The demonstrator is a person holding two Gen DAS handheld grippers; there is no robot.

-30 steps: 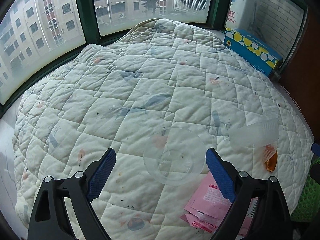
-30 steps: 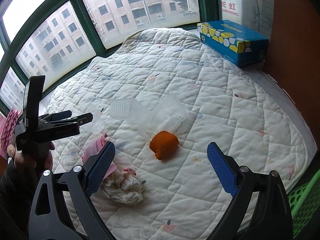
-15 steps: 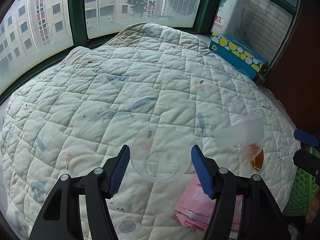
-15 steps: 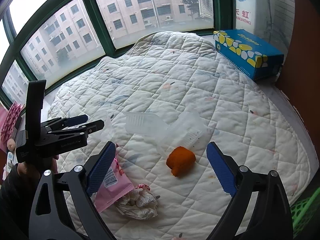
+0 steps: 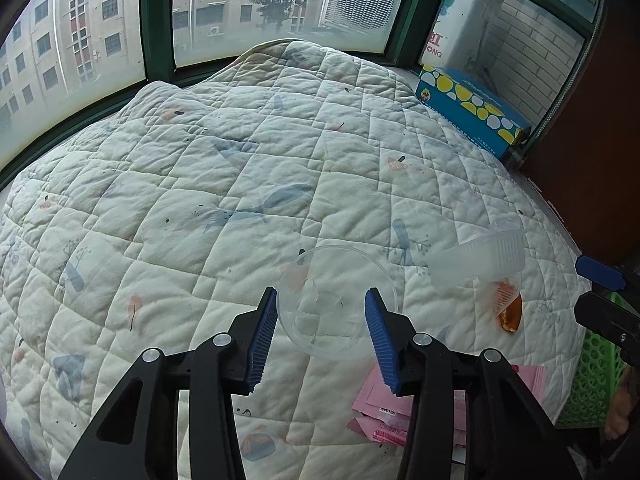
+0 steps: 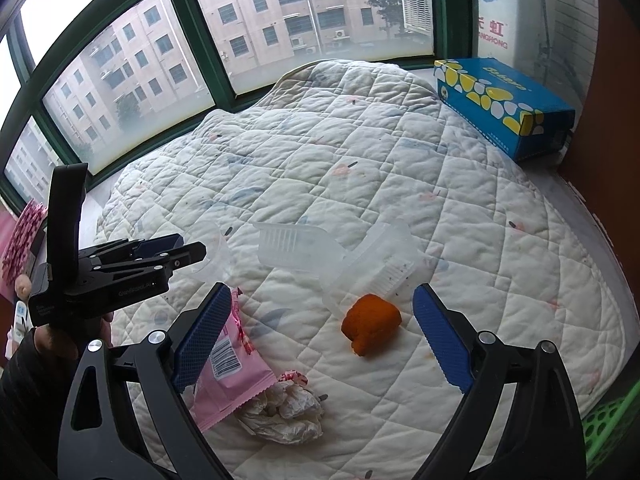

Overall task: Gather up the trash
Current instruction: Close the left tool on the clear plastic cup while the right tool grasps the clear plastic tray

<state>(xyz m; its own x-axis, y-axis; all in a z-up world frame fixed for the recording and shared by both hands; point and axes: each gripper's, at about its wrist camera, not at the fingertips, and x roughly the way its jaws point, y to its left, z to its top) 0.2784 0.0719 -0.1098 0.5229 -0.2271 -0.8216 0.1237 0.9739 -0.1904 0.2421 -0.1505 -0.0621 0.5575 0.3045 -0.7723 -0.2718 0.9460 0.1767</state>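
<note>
Seemingly both jaws gape; left gripper (image 5: 320, 332) straddles a faint clear lid (image 5: 337, 302), contact unclear.

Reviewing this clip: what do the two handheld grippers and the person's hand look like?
Both the left gripper and right gripper have black plastic frames with triangular cut-outs, silver rivets and ribbed blue finger pads. In the right view, the left gripper's side bears small white lettering. The hand is bare, with a dark sleeve.

A white quilt (image 6: 360, 184) covered the bed. On it near lay a clear cup (image 5: 336, 304), pink wrappers (image 6: 228, 380), a crumpled tissue (image 6: 284, 408), an orange lump (image 6: 370, 322) and clear trays (image 6: 296, 248); a blue box (image 6: 504, 104) sat far right
</note>
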